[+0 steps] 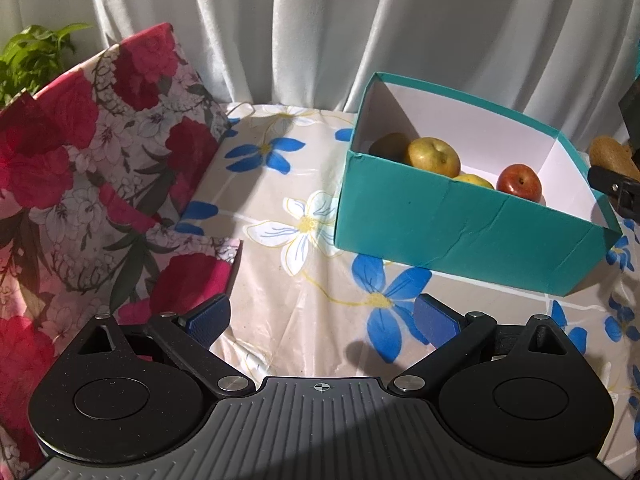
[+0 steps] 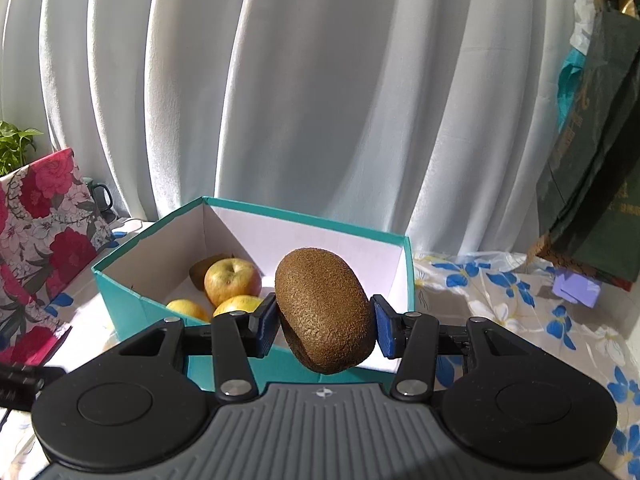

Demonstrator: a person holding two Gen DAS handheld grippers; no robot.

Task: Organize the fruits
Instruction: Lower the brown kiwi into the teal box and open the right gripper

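My right gripper [image 2: 325, 322] is shut on a brown kiwi [image 2: 325, 314] and holds it in the air at the near edge of a teal box [image 2: 132, 304]. The box holds a yellow-green apple [image 2: 232, 282], two yellow fruits [image 2: 188, 309] and a dark kiwi at the back. In the left wrist view the teal box [image 1: 452, 224] stands to the right, with a yellow apple [image 1: 434, 157], a red apple [image 1: 519, 182] and a kiwi [image 1: 388, 146] inside. My left gripper [image 1: 322, 322] is open and empty above the tablecloth. The held kiwi [image 1: 610, 156] shows at the right edge.
A red floral box and lid [image 1: 100, 168] stand at the left on the flowered tablecloth [image 1: 280, 184]. White curtains hang behind. A green plant [image 1: 32, 56] is at far left. A dark green bag [image 2: 592, 152] hangs at the right, above a small purple object [image 2: 576, 288].
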